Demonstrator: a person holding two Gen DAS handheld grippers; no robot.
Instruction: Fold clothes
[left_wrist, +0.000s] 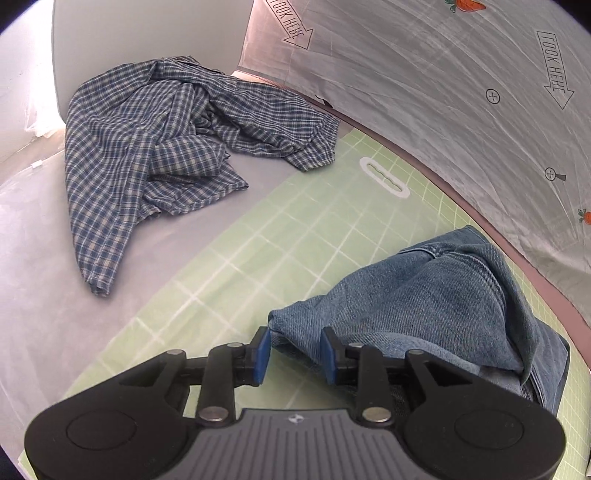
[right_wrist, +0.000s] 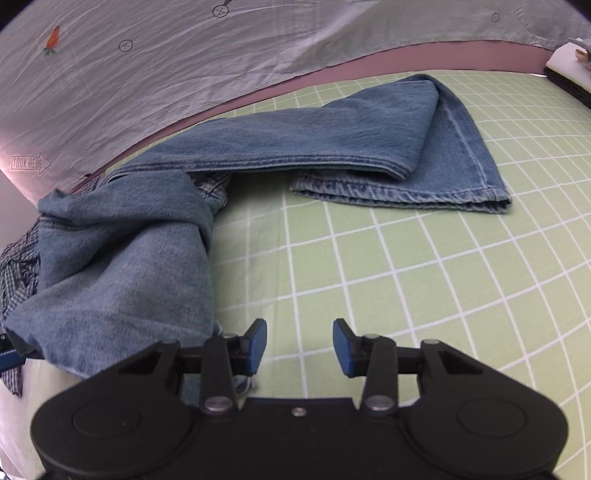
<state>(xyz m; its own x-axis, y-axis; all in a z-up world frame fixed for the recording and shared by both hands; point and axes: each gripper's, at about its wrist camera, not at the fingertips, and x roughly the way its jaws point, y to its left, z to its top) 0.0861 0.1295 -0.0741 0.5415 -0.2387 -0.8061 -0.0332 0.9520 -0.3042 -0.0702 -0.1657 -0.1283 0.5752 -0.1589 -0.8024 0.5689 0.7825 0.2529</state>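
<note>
Left wrist view: the left gripper (left_wrist: 293, 354), jaws parted, straddles the blue denim jeans' (left_wrist: 424, 295) edge; a crumpled blue checked shirt (left_wrist: 147, 147) lies upper left. Right gripper (right_wrist: 299, 345) gapes empty over the green grid-patterned sheet (right_wrist: 424, 277).

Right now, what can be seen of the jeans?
The jeans are mid-blue, faded denim with stitched seams and hems. They lie unfolded on the green grid sheet: one leg is doubled back near the wall cloth, and the other end lies bunched nearer the cameras. A corner of that bunch sits between the open fingers of the left gripper. The right gripper is open, beside the denim.
</note>
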